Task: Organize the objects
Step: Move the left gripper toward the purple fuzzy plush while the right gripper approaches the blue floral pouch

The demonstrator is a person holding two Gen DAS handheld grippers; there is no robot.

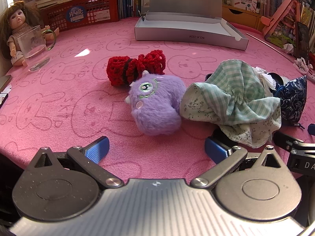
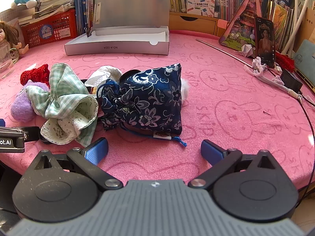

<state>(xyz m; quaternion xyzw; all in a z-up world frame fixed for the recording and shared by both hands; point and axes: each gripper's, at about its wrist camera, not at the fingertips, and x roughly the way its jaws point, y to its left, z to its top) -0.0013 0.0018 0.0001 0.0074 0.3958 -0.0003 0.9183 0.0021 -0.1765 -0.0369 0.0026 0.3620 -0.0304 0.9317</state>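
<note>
A purple plush toy [image 1: 155, 106] lies on the pink cloth, with a red crochet piece [image 1: 133, 68] behind it and a green checked cloth pouch [image 1: 232, 102] to its right. A navy floral drawstring bag [image 2: 149, 100] lies right of the pouch [image 2: 65, 98]; it also shows in the left wrist view [image 1: 293, 100]. An open silver box [image 1: 189, 29] stands at the back, also in the right wrist view [image 2: 118, 47]. My left gripper [image 1: 156, 149] is open and empty just short of the plush. My right gripper [image 2: 154, 150] is open and empty just short of the navy bag.
A glass mug [image 1: 35, 49] and a doll [image 1: 15, 29] stand at the far left. A red basket [image 1: 82, 13] and books line the back. A phone [image 2: 264, 41], a thin rod [image 2: 222, 53], a white cord [image 2: 275, 78] and a black cable [image 2: 309, 118] lie at the right.
</note>
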